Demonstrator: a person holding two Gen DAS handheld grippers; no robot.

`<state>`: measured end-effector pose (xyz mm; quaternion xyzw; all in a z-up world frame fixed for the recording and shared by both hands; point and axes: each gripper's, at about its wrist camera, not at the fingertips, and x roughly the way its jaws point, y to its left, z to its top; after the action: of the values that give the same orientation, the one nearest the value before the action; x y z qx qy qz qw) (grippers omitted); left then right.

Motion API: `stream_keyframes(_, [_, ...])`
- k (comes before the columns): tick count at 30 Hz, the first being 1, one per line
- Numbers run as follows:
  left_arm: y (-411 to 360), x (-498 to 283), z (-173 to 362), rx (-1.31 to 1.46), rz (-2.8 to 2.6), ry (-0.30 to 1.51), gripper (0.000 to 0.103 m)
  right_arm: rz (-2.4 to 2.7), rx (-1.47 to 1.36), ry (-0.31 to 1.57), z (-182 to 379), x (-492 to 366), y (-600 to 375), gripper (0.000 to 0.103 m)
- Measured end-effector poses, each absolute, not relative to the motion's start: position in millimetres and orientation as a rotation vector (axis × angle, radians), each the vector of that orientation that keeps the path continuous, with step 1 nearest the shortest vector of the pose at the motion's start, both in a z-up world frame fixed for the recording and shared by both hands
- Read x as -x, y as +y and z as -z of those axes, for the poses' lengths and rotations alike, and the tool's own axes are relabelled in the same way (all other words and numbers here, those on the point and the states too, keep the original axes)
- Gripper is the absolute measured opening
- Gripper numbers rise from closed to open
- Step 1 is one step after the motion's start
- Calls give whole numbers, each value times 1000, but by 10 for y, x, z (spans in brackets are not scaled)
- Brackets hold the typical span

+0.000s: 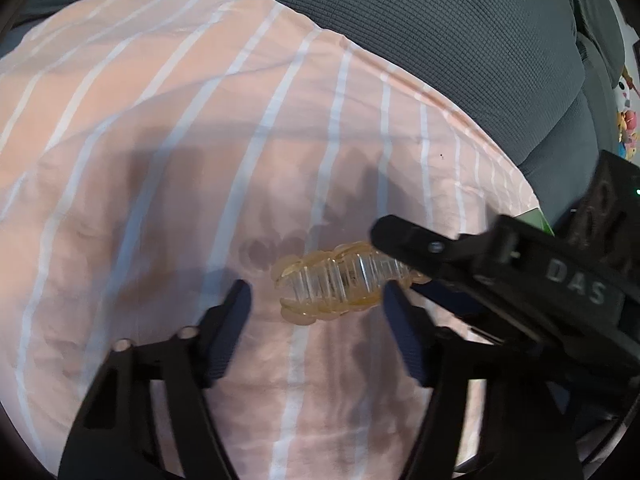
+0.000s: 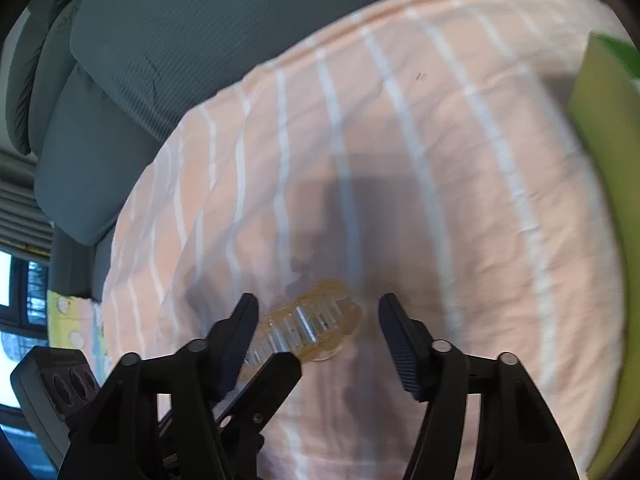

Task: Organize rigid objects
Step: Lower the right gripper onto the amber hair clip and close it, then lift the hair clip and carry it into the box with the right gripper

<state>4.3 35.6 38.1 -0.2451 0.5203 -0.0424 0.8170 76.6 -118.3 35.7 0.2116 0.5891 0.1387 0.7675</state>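
Observation:
A translucent amber hair claw clip (image 1: 344,282) lies on a pink cloth with white stripes (image 1: 200,120). My left gripper (image 1: 318,300) is open, its fingers on either side of the clip, just short of it. My right gripper (image 1: 404,240) reaches in from the right, one finger over the clip's right end. In the right wrist view the clip (image 2: 316,326) sits between the open fingers of my right gripper (image 2: 318,316), close to the left finger, and a finger of my left gripper (image 2: 276,376) comes in from the lower left.
A grey-green sofa cushion (image 1: 440,32) lies behind the cloth; it also shows in the right wrist view (image 2: 160,40). A green box (image 2: 600,128) stands at the right edge of the cloth. A window (image 2: 16,280) is at far left.

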Motion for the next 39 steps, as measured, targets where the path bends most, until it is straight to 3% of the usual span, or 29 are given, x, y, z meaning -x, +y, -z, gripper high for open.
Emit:
stream_keyframes(2, [364, -47, -385, 542, 105, 1095, 47, -313, -476, 1291, -302, -783, -1164, 48])
stream_keyframes(4, [371, -48, -417, 534, 95, 1080, 45, -318, -464, 1295, -263, -799, -1139, 43])
stream_keyframes(10, [429, 17, -581, 536, 93, 1029, 41, -331, -500, 1270, -289, -735, -1169, 39])
stream_keyframes(39, [-47, 249, -1077, 427, 318, 876, 36, -226, -634, 981, -877, -94, -1763, 39])
